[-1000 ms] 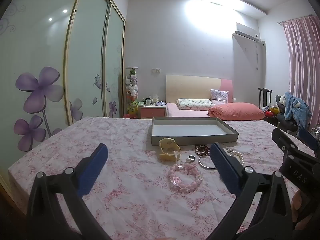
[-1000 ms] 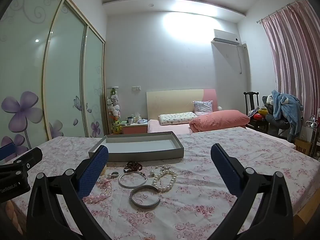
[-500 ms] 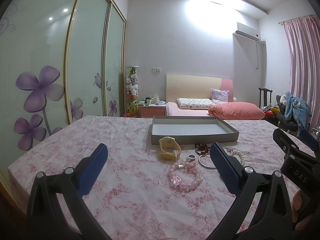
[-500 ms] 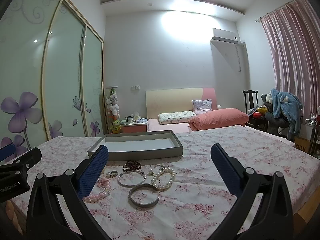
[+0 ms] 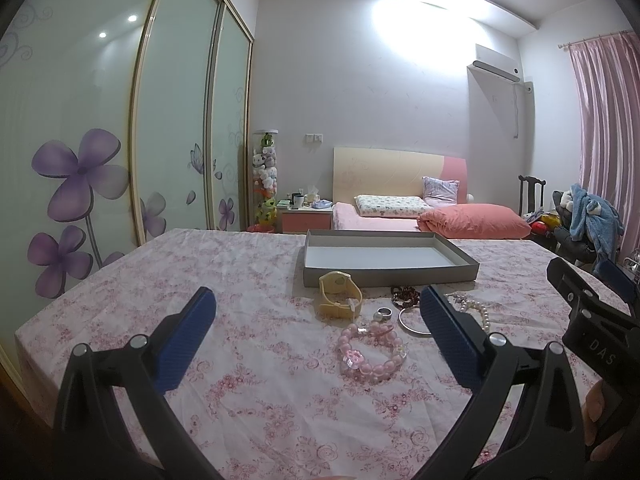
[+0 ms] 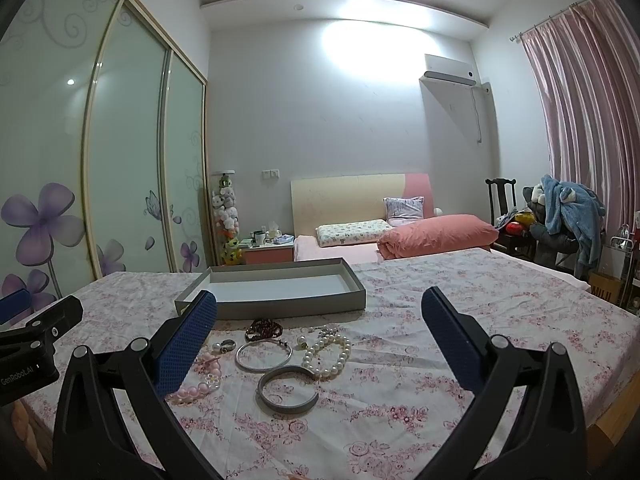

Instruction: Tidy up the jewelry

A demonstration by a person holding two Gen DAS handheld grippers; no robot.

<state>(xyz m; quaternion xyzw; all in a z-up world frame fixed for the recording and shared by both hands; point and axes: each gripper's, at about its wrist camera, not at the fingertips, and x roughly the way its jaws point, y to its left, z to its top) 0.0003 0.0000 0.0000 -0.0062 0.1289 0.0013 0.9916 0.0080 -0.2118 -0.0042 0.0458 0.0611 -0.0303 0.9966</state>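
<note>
Both grippers, left [image 5: 316,328] and right [image 6: 319,328], have jaws spread, empty, above the bench [image 6: 460,304]. Jewelry lies loose just before the empty tray [image 6: 280,308]. Cuff [image 6: 287,389] looks stiff, light: pinch its band. Pearls [image 6: 327,356] are limp, slippery: grip a bunched section.

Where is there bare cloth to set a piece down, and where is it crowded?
Free: the floral cloth left of the yellow watch, and right of the pearl bracelet. The grey tray holds nothing. Crowded: the strip just before the tray, around the silver bangle.
</note>
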